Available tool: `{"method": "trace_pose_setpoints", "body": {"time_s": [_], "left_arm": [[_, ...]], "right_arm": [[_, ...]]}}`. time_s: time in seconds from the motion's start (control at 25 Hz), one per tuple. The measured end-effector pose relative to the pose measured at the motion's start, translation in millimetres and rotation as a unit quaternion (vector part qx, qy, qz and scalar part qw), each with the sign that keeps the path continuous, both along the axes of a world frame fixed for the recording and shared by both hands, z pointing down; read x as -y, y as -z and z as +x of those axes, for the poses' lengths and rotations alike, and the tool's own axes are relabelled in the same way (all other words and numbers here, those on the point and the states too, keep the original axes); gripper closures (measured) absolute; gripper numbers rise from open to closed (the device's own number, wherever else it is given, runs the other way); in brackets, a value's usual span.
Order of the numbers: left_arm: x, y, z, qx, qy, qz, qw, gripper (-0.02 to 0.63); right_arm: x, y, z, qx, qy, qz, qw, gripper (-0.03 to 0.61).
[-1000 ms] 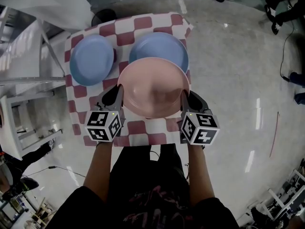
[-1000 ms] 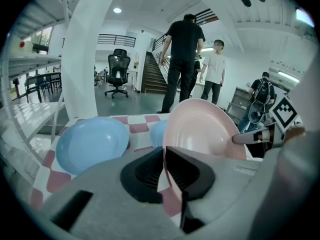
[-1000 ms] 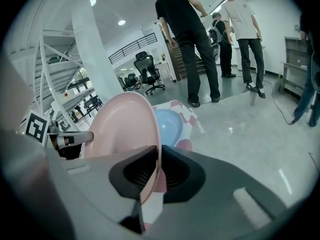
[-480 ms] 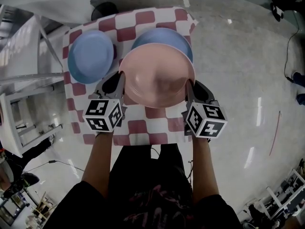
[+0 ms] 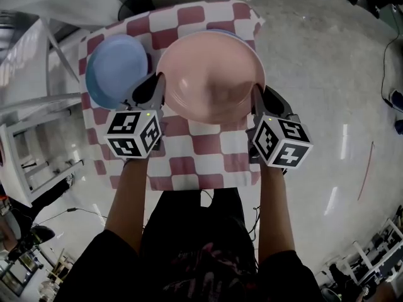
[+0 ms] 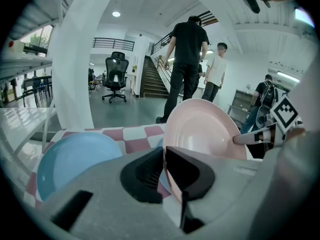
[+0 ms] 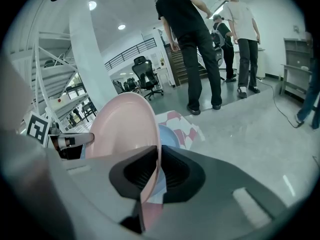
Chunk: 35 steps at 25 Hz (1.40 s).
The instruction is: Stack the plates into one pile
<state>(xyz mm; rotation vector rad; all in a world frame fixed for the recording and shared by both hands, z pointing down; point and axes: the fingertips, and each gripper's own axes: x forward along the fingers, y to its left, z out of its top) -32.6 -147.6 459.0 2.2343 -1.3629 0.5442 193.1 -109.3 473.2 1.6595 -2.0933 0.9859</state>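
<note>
**Head view.** The pink plate [image 5: 211, 77] is held by its rim at two opposite sides: the left gripper [image 5: 160, 85] is set on its left edge and the right gripper [image 5: 257, 98] on its right edge. The plate is carried over the far right part of the desk [image 5: 201, 159], which is covered by a checked cloth. A blue plate [image 5: 116, 71] lies on the far left of the desk, just beside the pink plate.

**Left gripper view.** The fingers [image 6: 186, 170] are closed on the pink rim, which is pinched between the two black pads. The blue plate is seen lying flat on the cloth to the left.

**Right gripper view.** The fingers [image 7: 177, 176] are likewise clamped on the opposite rim. A second blue plate [image 7: 171, 135] is seen beneath and beyond the pink one and is judged to be the base of the pile.

**Handling.** The plate is judged to be stiff, light and smooth, and should be treated as breakable. Only a thin rim is offered to the pads. The hold should therefore be kept at directly opposite points and level, so that the plate cannot pivot or slip out.
</note>
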Motion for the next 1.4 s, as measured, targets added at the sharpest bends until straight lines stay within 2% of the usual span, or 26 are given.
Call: {"method": "trace_pose_setpoints", "body": {"time_s": [0.36,1.4], "left_arm": [[23,-6,7,0.001,-0.011,-0.003,0.9999,0.595],[44,-52,13,0.001,-0.013,-0.043,0.9990,0.588]], "right_arm": [[17,-6,6,-0.007,-0.004,-0.005,1.000,0.540],[34,-47,10,-0.030,0.008,-0.044,0.999,0.522]]}}
